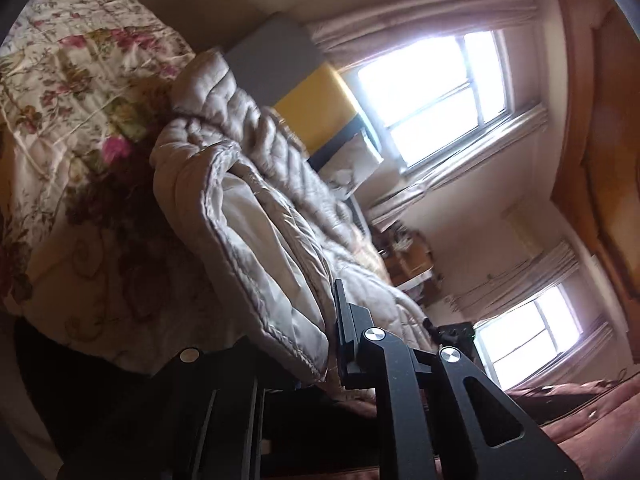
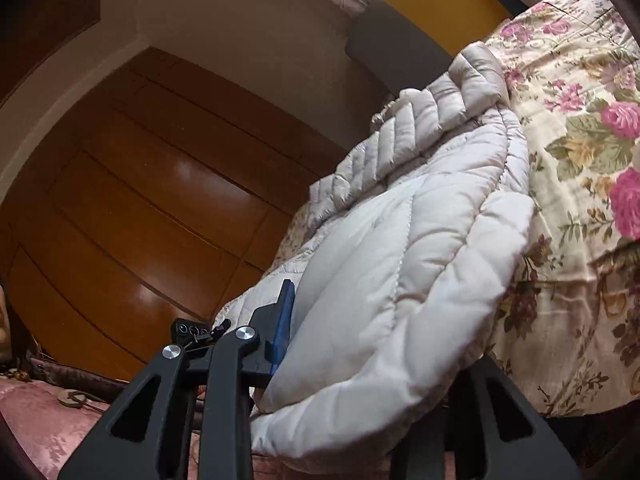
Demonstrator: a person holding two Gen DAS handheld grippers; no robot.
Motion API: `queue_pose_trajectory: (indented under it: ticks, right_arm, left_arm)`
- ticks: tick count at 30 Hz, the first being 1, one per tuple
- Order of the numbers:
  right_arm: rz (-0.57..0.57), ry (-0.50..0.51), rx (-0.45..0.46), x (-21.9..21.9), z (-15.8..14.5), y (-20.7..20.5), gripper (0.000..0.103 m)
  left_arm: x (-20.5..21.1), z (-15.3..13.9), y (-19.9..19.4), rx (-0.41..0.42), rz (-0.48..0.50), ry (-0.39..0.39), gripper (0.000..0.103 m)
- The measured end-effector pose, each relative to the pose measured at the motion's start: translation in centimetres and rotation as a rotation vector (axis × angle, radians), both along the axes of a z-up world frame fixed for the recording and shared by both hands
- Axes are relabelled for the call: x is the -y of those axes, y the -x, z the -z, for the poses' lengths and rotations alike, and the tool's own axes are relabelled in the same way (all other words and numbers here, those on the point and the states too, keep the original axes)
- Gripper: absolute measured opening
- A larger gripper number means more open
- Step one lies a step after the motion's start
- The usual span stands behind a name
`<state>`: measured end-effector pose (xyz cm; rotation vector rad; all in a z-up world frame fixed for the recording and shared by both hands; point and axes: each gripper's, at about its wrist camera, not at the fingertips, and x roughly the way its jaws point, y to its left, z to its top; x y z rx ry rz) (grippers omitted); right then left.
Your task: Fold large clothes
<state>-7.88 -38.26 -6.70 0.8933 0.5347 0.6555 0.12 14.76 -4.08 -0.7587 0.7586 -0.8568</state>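
Note:
A beige quilted puffer jacket (image 1: 256, 184) lies on a floral bedspread (image 1: 80, 92). My left gripper (image 1: 316, 344) is shut on the jacket's hem edge; one black finger (image 1: 344, 332) presses against the fabric and the other is hidden below it. In the right wrist view the same jacket (image 2: 400, 240) bulges over my right gripper (image 2: 320, 332), which is shut on its padded edge. The blue-padded finger (image 2: 282, 320) touches the fabric; the other finger is hidden under the jacket. Both cameras are tilted steeply.
A yellow and grey headboard (image 1: 312, 100) stands behind the bed. Two bright windows (image 1: 432, 92) with curtains are on the wall. A wooden wardrobe (image 2: 140, 200) fills the right wrist view's left side. A pink-brown cover (image 2: 40, 420) lies at the bottom.

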Motion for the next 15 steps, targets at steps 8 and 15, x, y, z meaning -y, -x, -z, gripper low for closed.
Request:
queue_pose_trajectory:
  ticks: [8, 15]
  right_arm:
    - [-0.005, -0.055, 0.093, 0.3, -3.2, 1.6, 0.026]
    - [-0.068, -0.115, 0.159, 1.0, -5.9, 5.5, 0.026]
  left_arm:
    - [-0.4, -2.6, 1.6, 0.04, 0.029, 0.096, 0.01]
    - [-1.8, -5.7, 5.0, 0.114, 0.028, 0.171, 0.01]
